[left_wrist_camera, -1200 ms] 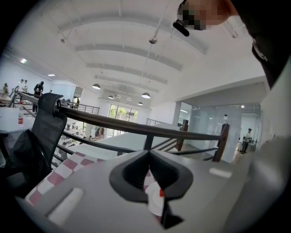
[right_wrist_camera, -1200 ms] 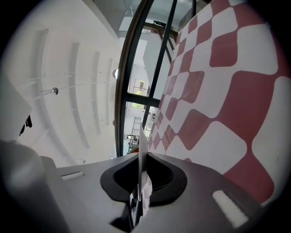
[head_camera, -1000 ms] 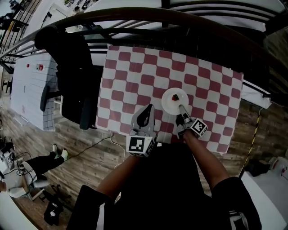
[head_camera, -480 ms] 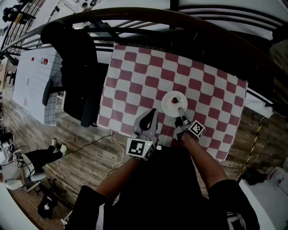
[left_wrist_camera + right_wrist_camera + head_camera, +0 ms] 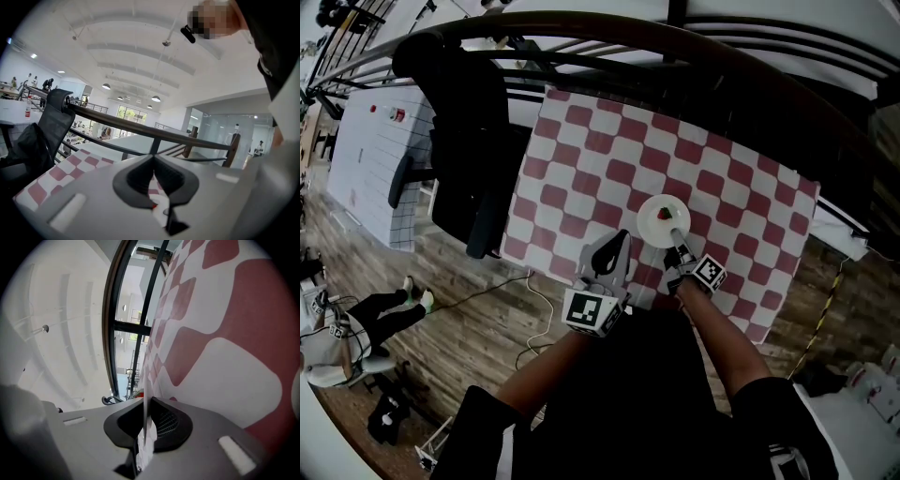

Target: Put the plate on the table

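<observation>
- The small red item [image 5: 665, 214] on the plate [image 5: 652, 225], just beyond the right gripper [image 5: 678, 236], is too small to identify.
- In the right gripper view the plate shows only edge-on between the jaws.

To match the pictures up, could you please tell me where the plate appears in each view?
Head view: plate right of centre, its near rim in the right gripper's jaws.
Left gripper view: not identifiable.
Right gripper view: edge-on, bottom centre, between the jaws.
Shared landmark: the red-and-white checked cloth, in all three.
</observation>
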The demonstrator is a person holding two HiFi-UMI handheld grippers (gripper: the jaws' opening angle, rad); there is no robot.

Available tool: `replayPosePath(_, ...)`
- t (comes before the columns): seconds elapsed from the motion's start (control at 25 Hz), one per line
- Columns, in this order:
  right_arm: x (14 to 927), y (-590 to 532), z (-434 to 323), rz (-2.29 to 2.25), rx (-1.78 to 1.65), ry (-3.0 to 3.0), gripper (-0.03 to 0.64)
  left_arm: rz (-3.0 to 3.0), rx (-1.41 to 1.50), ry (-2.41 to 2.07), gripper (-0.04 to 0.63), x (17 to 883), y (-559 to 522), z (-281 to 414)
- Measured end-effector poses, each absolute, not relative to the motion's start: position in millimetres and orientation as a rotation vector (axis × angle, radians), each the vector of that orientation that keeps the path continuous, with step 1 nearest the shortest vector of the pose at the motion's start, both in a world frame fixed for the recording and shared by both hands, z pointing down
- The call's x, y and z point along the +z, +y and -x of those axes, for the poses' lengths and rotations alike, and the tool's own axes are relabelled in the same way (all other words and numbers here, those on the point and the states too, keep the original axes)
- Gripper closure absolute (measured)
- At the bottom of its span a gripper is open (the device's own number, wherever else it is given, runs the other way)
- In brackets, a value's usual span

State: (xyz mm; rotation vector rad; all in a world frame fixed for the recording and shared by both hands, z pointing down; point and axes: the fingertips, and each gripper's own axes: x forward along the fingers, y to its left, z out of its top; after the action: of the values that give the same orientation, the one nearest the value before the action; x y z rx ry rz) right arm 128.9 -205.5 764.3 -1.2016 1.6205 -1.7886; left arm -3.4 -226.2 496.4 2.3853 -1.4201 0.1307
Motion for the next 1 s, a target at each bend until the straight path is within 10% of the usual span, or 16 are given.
replayPosePath(0.68,777,-208,-132,1.254,-1.84,1.517,0.592,-2.4,0.157,-1.409,0.588,495,-222,-4)
replayPosePath(1.0,777,-193,-126,1.373,-1.906,1.573,0.485,-2.373,0.147,-1.486,0.588,490,-220,12)
